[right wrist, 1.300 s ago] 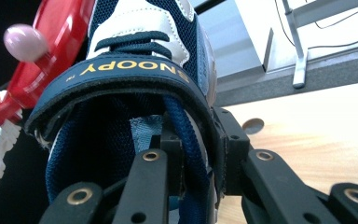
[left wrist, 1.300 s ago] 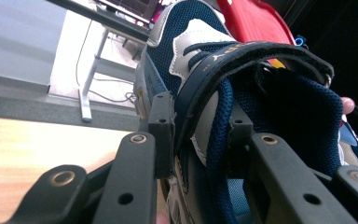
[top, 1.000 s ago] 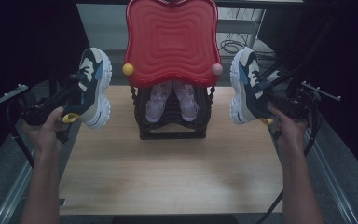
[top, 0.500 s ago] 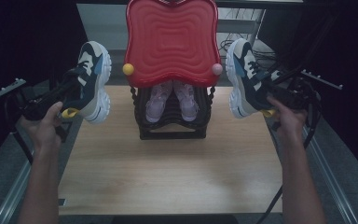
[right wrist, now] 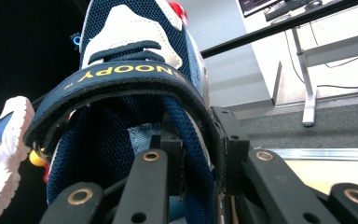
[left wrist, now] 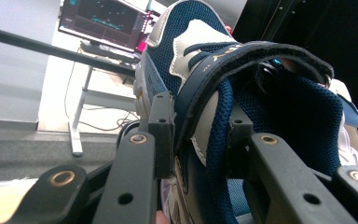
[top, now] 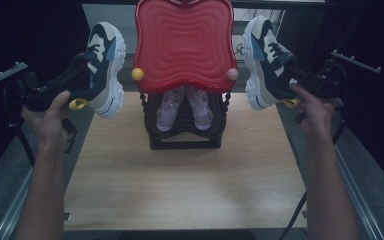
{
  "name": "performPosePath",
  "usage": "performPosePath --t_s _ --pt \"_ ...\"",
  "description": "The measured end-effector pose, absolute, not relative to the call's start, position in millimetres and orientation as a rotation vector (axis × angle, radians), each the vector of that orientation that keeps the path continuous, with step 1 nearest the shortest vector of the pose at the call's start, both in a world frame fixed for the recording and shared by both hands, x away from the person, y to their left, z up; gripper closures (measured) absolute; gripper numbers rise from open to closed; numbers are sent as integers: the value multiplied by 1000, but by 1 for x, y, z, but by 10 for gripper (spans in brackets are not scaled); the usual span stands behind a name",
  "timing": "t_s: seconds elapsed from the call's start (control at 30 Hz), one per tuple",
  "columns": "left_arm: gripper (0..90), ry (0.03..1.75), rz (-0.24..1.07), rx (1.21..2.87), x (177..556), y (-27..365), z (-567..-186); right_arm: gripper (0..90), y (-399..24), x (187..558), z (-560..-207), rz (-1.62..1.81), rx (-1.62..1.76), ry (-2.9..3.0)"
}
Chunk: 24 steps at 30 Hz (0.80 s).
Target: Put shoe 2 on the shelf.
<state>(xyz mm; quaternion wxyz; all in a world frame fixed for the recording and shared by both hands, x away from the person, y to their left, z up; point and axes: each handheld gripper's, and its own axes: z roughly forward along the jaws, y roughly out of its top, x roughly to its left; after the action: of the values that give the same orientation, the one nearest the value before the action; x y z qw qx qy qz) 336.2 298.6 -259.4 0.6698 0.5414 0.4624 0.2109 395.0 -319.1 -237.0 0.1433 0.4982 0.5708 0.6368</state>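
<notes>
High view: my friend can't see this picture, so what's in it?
A person holds up two blue-and-white shoes, the left shoe in the left tongs and the right shoe in the right tongs. Between them, a black rack with a red top stands on a wooden table, holding a pink pair.

left gripper: raised, jaws clamped, forearm outstretched | right gripper: raised, jaws clamped, forearm outstretched

Two navy-and-white sneakers, left shoe and right shoe, held aloft toes-up flanking the red rack top.
</notes>
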Motion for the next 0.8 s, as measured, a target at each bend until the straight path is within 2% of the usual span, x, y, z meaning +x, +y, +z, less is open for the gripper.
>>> performPosePath --t_s 0.4,0.8 --pt "716 1008 462 1243 353 274 -230 767 -294 410 -194 1855 1427 1685" --pt "715 1000 478 1262 372 250 -207 767 -260 422 -172 1897 1407 1740"
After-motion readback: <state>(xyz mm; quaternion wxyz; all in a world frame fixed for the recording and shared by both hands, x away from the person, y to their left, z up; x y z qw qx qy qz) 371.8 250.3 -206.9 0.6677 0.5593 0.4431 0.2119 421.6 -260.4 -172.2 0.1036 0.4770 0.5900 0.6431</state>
